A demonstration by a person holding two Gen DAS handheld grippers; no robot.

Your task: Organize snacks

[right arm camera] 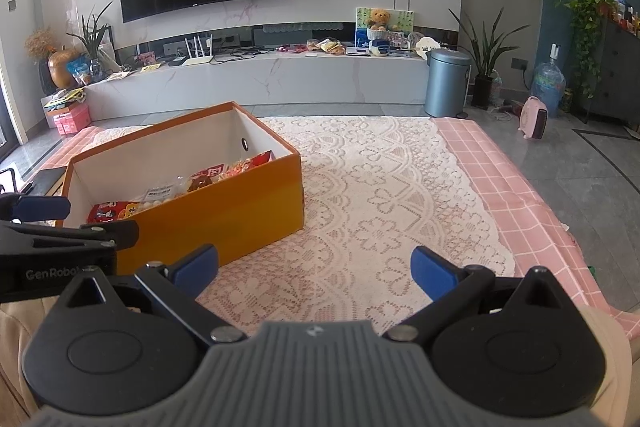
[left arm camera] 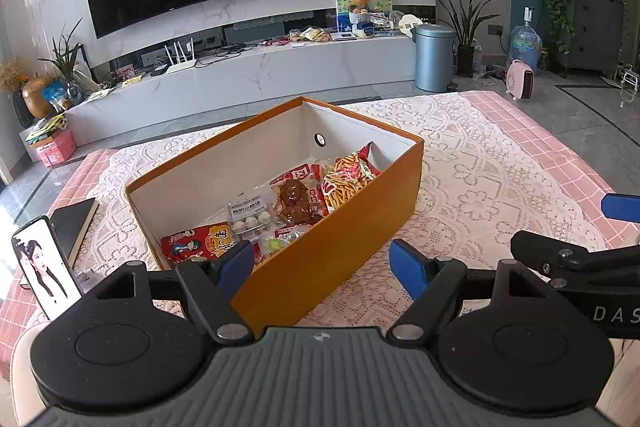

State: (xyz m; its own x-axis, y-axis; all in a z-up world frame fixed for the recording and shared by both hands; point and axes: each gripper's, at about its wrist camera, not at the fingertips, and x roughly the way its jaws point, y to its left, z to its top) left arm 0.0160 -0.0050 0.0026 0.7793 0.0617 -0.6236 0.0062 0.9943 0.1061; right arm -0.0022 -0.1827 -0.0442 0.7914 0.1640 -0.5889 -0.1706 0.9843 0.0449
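An orange cardboard box with a white inside stands on the lace-covered table, and the right wrist view shows the same box at left. Inside lie several snack packets: a red cartoon packet, a clear pack of white balls, a brown meat snack and a red bag of sticks. My left gripper hovers open at the box's near corner, nothing between its blue pads. My right gripper is open over bare lace, right of the box.
A phone leans at the near left beside a dark notebook. The lace cloth covers a pink checked tablecloth. Beyond the table are a TV console, a blue bin and a pink heater.
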